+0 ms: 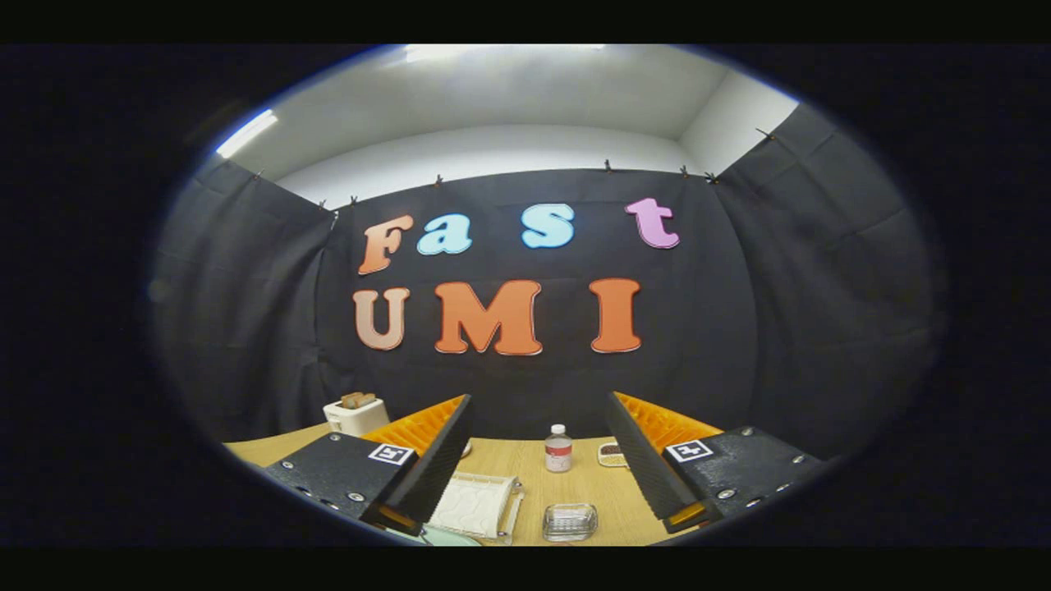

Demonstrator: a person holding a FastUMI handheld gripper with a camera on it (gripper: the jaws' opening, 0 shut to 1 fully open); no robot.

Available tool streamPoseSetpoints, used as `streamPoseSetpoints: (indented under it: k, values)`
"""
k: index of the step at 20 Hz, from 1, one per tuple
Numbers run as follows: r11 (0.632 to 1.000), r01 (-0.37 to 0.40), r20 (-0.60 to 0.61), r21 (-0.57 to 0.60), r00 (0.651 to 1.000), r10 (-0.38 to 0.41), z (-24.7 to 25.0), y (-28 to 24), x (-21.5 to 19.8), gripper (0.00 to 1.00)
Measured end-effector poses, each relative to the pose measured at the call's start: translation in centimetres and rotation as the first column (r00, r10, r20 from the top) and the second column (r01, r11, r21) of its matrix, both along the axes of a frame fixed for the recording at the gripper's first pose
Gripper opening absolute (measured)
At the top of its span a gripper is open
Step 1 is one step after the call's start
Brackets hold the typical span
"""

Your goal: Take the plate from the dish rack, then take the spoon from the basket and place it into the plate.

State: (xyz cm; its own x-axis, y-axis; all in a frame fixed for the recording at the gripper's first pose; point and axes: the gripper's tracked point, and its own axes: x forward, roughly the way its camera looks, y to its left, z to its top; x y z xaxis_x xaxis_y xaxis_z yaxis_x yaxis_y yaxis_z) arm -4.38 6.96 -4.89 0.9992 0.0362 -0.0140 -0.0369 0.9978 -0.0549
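Nearest the camera, the tongs stand wide apart with nothing between their fingers, raised above a wooden counter. Just below the left finger's base, a sliver of pale greenish rim is visible; it may be the plate, but too little shows to tell. Between the fingers, close in, lies a white quilted mat in a clear tray, partly covered by the left finger, and beside it to the right sits a small clear glass dish, apart from the tray. Farther along the counter, roughly midway between the fingers, a small clear bottle with a white cap stands upright. Just beside the right finger's inner face, a small shallow dish with dark contents rests on the counter, partly hidden. Beyond the left finger, near the counter's far edge, a white toaster holds slices of bread in its slots. Behind everything hangs the booth's black cloth wall, with a white ceiling above.
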Motion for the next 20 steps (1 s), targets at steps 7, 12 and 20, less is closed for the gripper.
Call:
streamPoseSetpoints:
  k: [7,12,20]
  values:
    - [1.0,-0.003,-0.008,-0.006,1.0,0.003,-0.3,0.5,0.1,0.96]
    - [1.0,-0.022,-0.025,-0.002,0.999,0.022,-0.8,0.9,0.3,0.96]
    - [0.999,-0.041,-0.06,0.0,0.997,0.041,-1.6,1.5,0.6,0.96]
